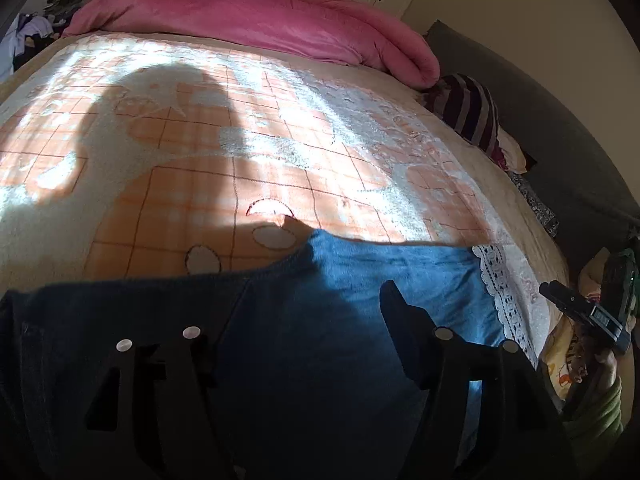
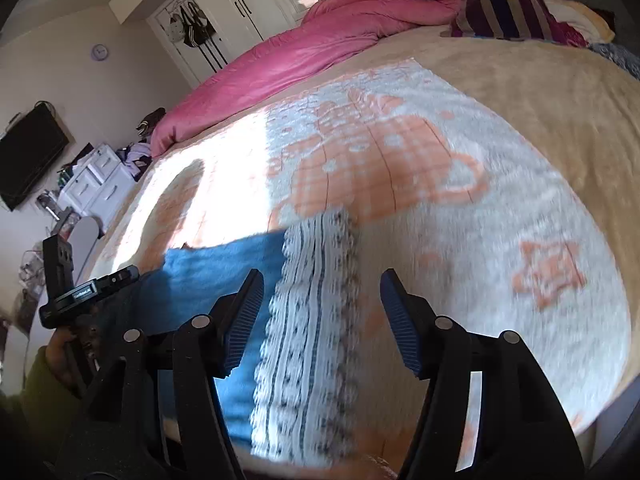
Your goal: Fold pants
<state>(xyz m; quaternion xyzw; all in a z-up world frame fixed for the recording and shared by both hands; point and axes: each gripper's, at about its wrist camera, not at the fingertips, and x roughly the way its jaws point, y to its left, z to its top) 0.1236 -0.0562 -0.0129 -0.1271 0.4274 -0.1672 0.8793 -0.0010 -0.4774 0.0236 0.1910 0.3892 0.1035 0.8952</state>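
Observation:
Blue pants (image 1: 360, 280) with a white lace hem (image 1: 500, 296) lie flat on the bed near its front edge. My left gripper (image 1: 296, 332) hovers over their darker, shadowed part, its jaws wide apart and holding nothing. In the right wrist view the lace hem (image 2: 312, 300) runs between the blue-padded fingers (image 2: 244, 312) of my right gripper (image 2: 322, 280), which is open; the pads do not press on the cloth. Each view shows the other hand-held tool at its edge, held by a hand in a green sleeve (image 1: 600, 412).
An orange and white patterned blanket (image 1: 200, 140) covers the bed. A rolled pink duvet (image 1: 260, 20) lies along the far side, and a striped pillow (image 1: 472, 112) sits by the dark headboard. White drawers (image 2: 96, 184), a wall TV (image 2: 28, 156) and wardrobes (image 2: 224, 12) stand beyond the bed.

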